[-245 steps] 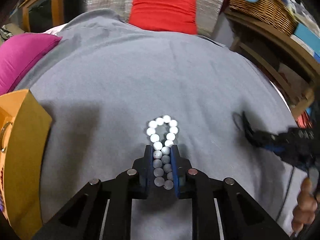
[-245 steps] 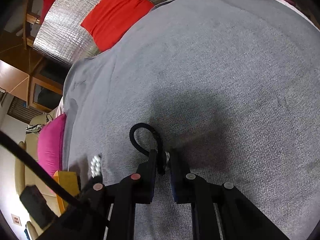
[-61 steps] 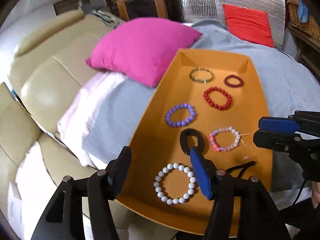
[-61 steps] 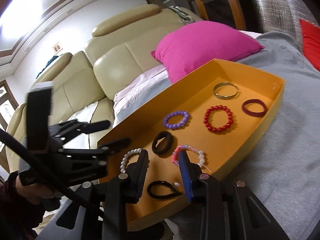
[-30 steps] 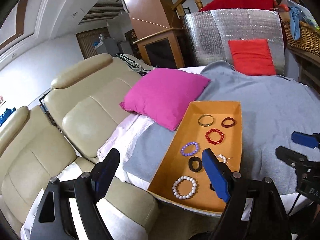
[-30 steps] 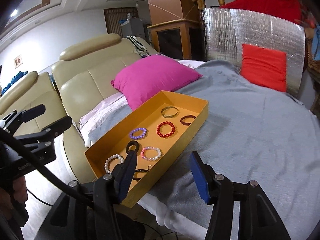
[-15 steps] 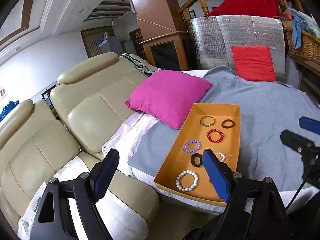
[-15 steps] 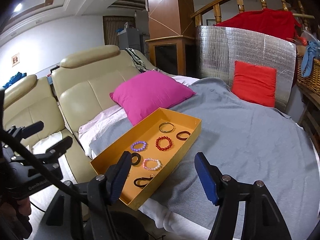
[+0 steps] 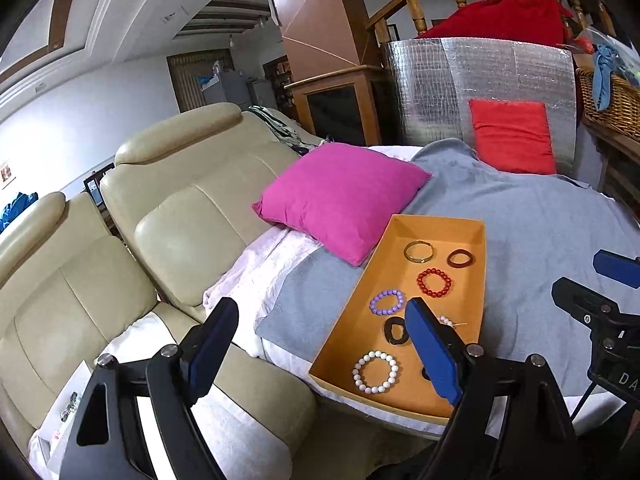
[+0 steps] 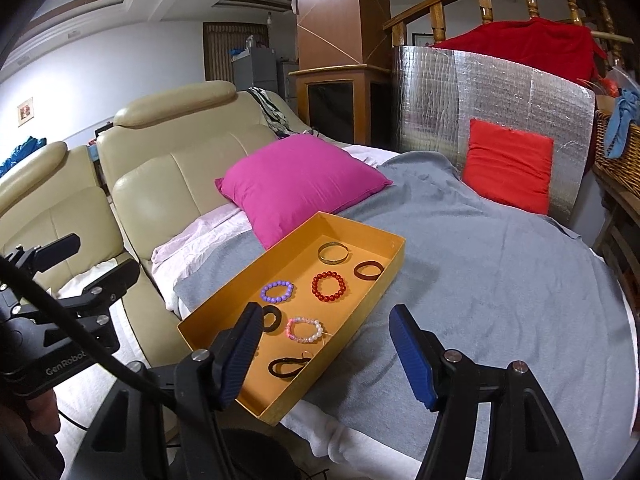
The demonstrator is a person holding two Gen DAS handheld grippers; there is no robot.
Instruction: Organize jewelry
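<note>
Jewelry pieces lie spread inside the orange tray point(image 10: 224, 312), which rests on the grey blanket point(image 10: 500, 272) just beside the pink cushion point(image 10: 296, 184). At the tray's far end sit a gold bangle point(image 10: 333, 253) and a dark brown ring bracelet point(image 10: 368, 270), apart from each other. Nearer come the red bead bracelet point(image 10: 329, 286) and the purple bead bracelet point(image 10: 277, 291), then the pink and white bracelet point(image 10: 305, 329) next to a black band point(image 10: 272, 319) partly hidden by a finger. A black looped cord point(image 10: 289, 366) lies close to the tray's near corner; something small and shiny seems attached to it, though the view is too coarse to be sure. The white pearl bracelet point(image 9: 375, 372) shows in the left wrist view, near the tray's front edge.

The left gripper point(image 9: 320, 346) hangs above the beige sofa point(image 9: 168, 232) and tray edge, jaws spread wide and holding nothing. The right gripper point(image 10: 322, 354) hovers over the tray's near end, likewise wide apart and empty.
</note>
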